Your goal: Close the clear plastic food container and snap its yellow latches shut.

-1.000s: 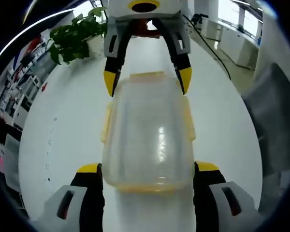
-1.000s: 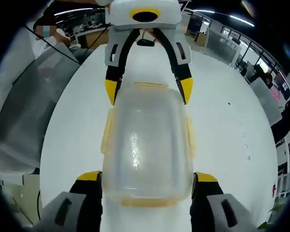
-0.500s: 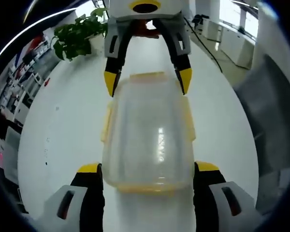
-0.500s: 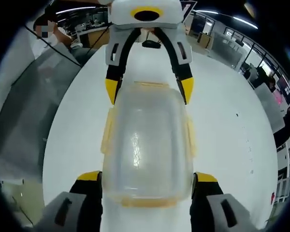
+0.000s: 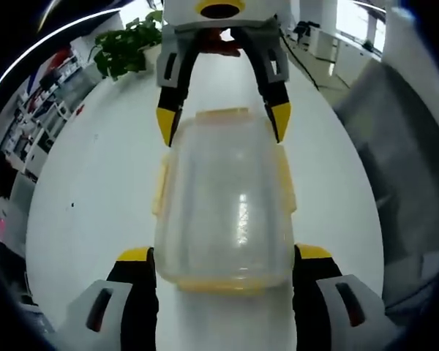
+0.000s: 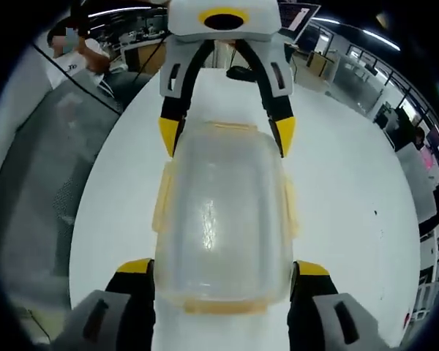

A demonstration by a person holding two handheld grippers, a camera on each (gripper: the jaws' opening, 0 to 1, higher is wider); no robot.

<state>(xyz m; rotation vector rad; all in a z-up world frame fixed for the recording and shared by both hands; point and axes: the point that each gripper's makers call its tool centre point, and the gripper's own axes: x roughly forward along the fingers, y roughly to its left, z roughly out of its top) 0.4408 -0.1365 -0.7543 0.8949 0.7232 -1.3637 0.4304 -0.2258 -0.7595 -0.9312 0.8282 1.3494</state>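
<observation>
I am looking along my left claw (image 5: 223,262) at a clear plastic food container (image 5: 224,201) sitting on a white counter (image 5: 95,197). The container is lying lengthwise between my two claws, with its lid on top and yellow trim around the rim. My left claw is spread wide, its yellow-tipped jaws flanking the near end of the container and lying close against its corners; I cannot tell whether they are pressing on it. At the far end, my right claw (image 5: 223,124) is spread the same way, its tips just beside the far corners.

From the right gripper view the picture mirrors: the right claw (image 6: 223,272) is straddling the near end of the container (image 6: 223,208), and the left claw (image 6: 224,131) is standing at the far end. A yellow side latch (image 6: 161,201) is showing along one long edge, and another latch (image 5: 287,183) is visible on a long side in the left gripper view. Whether these are snapped down or only folded loosely, I cannot tell.

I judge the lid is already seated, so the step in hand is the latching. The next move calls for steadying the container with one claw while the other is pressing a yellow latch down against the wall until it catches, then repeating around the rim.
</observation>
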